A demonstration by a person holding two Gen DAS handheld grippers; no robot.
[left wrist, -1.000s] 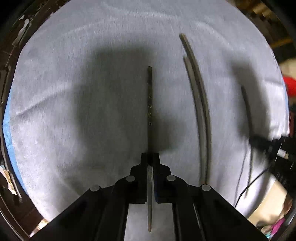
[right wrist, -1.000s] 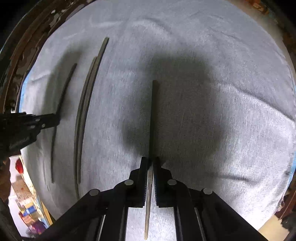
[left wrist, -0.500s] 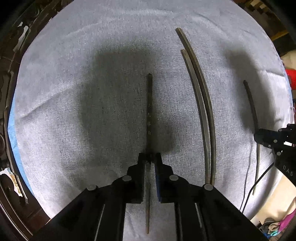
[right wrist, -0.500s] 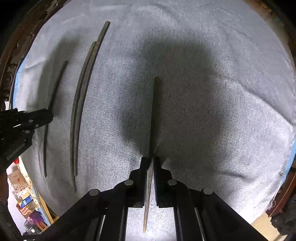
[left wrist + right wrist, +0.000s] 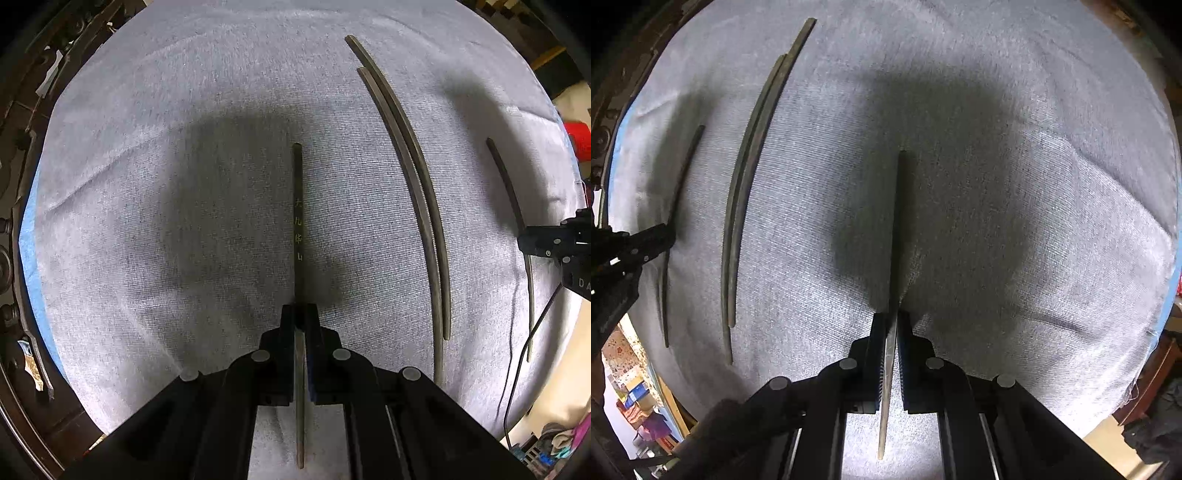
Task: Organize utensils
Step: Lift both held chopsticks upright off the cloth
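Left gripper (image 5: 300, 314) pinches an inscribed chopstick (image 5: 297, 221) at frame centre. Right gripper (image 5: 891, 321) pinches another chopstick (image 5: 897, 229), likewise centred. Chopstick pair (image 5: 413, 177) lies on grey cloth (image 5: 147, 184), right of centre in the left view.

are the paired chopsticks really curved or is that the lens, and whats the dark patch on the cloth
Left wrist view: the pair of dark chopsticks bows near the frame edge, while the centred dark chopstick with gold lettering looks straight, so likely fisheye distortion. Right wrist view: same bowing at left; the dark patch on the grey woven cloth is shadow, probably the gripper's.
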